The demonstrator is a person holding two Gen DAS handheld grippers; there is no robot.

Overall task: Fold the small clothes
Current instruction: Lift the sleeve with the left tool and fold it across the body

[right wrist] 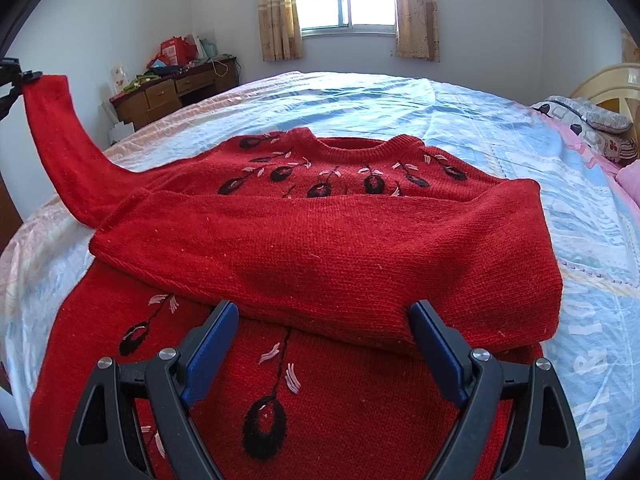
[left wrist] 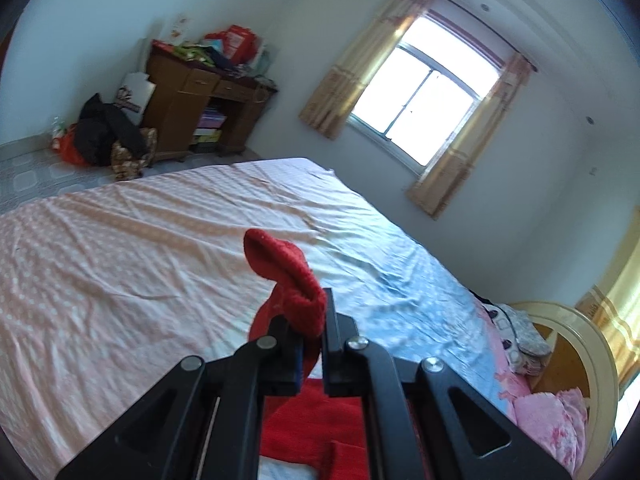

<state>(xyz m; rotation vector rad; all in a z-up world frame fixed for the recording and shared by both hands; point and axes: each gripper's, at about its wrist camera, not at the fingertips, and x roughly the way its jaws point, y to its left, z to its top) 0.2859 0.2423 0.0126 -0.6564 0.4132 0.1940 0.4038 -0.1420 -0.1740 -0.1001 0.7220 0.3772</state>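
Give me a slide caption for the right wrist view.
Open right claw hovers over a red sweater on the bed.

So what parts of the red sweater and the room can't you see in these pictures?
- Sweater hem: right wrist view, cut off by the bottom edge and hidden behind the right gripper.
- Sweater chest under the folded sleeve: right wrist view, covered.
- Left gripper: its pads' hold on the cuff, left wrist view, hidden by bunched knit.
- Things on the desk: both views, too small.
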